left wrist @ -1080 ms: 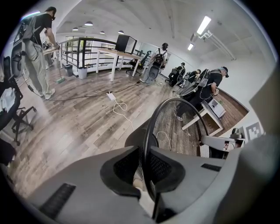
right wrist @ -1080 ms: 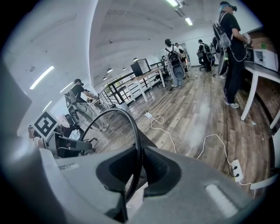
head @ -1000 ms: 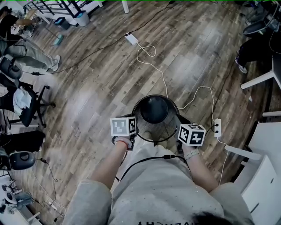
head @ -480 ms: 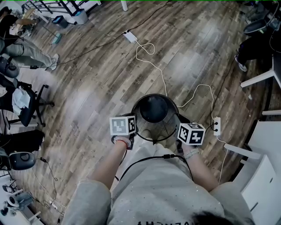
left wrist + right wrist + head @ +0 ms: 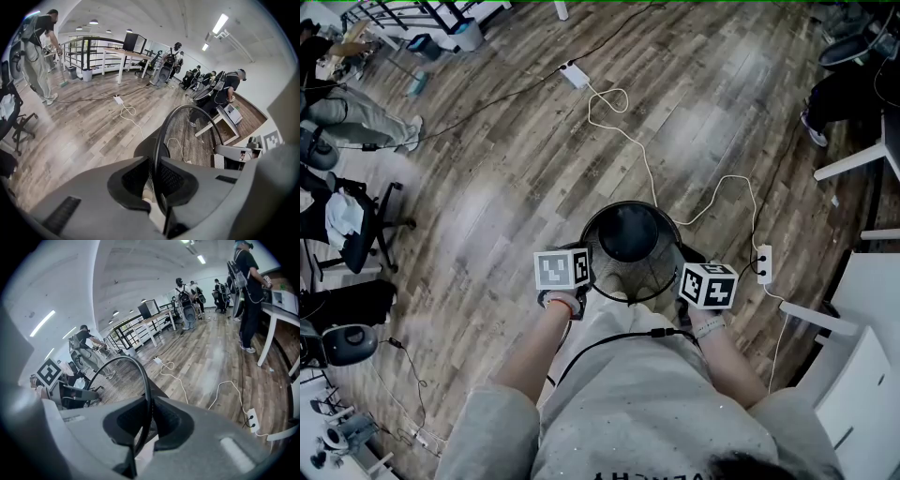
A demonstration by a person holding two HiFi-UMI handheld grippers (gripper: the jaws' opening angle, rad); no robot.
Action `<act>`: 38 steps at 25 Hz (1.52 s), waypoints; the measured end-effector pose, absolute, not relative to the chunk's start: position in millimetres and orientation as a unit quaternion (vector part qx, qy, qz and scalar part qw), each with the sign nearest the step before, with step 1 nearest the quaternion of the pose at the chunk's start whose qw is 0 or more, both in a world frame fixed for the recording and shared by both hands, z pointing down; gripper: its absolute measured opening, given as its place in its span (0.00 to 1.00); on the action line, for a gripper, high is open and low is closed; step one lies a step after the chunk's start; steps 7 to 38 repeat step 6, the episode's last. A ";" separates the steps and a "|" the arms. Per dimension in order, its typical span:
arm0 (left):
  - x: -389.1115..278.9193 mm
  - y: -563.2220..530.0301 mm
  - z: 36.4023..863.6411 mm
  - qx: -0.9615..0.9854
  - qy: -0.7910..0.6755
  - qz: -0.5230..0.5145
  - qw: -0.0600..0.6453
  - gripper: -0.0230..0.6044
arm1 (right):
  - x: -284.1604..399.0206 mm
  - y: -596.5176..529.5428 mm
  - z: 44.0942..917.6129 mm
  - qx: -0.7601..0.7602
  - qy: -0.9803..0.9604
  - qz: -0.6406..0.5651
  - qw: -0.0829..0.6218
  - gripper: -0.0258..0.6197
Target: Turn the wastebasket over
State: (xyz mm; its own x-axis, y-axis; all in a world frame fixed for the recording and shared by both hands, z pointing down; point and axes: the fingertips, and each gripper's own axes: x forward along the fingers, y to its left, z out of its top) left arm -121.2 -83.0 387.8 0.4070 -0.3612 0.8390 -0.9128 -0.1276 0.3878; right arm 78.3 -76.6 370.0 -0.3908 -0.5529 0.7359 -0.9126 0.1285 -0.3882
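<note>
Black wire-mesh wastebasket (image 5: 630, 239), mouth up, spanning from one pair of jaws to the other. Hard to tell whether lifted clear of the wooden floor (image 5: 506, 187) or resting on it. Left gripper (image 5: 157, 180) clenched on the thin rim wire (image 5: 161, 136), with the mesh wall (image 5: 192, 140) just right of the jaws. Right gripper (image 5: 146, 420) clenched likewise on the opposite side of the rim, mesh just left of its jaws. Probably light and fairly stiff, with some spring in the mesh; nothing fragile. Smooth round wire, so apt to swivel or slip inside the jaws during the turn. Best held exactly here, at two opposite rim points, serving as an axle for tipping. Keep both grips firm and roll together.
</note>
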 end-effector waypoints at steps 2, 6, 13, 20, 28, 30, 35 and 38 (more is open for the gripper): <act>-121.1 -84.3 389.3 0.692 -0.458 0.291 0.476 0.08 | 78.4 -77.4 370.7 0.509 -0.719 0.422 0.216 0.10; -120.7 -89.4 394.0 0.694 -0.453 0.293 0.477 0.08 | 78.5 -80.6 373.4 0.511 -0.716 0.422 0.220 0.10; -120.7 -89.4 394.0 0.694 -0.453 0.293 0.477 0.08 | 78.5 -80.6 373.4 0.511 -0.716 0.422 0.220 0.10; -120.7 -89.4 394.0 0.694 -0.453 0.293 0.477 0.08 | 78.5 -80.6 373.4 0.511 -0.716 0.422 0.220 0.10; -120.7 -89.4 394.0 0.694 -0.453 0.293 0.477 0.08 | 78.5 -80.6 373.4 0.511 -0.716 0.422 0.220 0.10; -120.7 -89.4 394.0 0.694 -0.453 0.293 0.477 0.08 | 78.5 -80.6 373.4 0.511 -0.716 0.422 0.220 0.10; -120.7 -89.4 394.0 0.694 -0.453 0.293 0.477 0.08 | 78.5 -80.6 373.4 0.511 -0.716 0.422 0.220 0.10; -120.7 -89.4 394.0 0.694 -0.453 0.293 0.477 0.08 | 78.5 -80.6 373.4 0.511 -0.716 0.422 0.220 0.10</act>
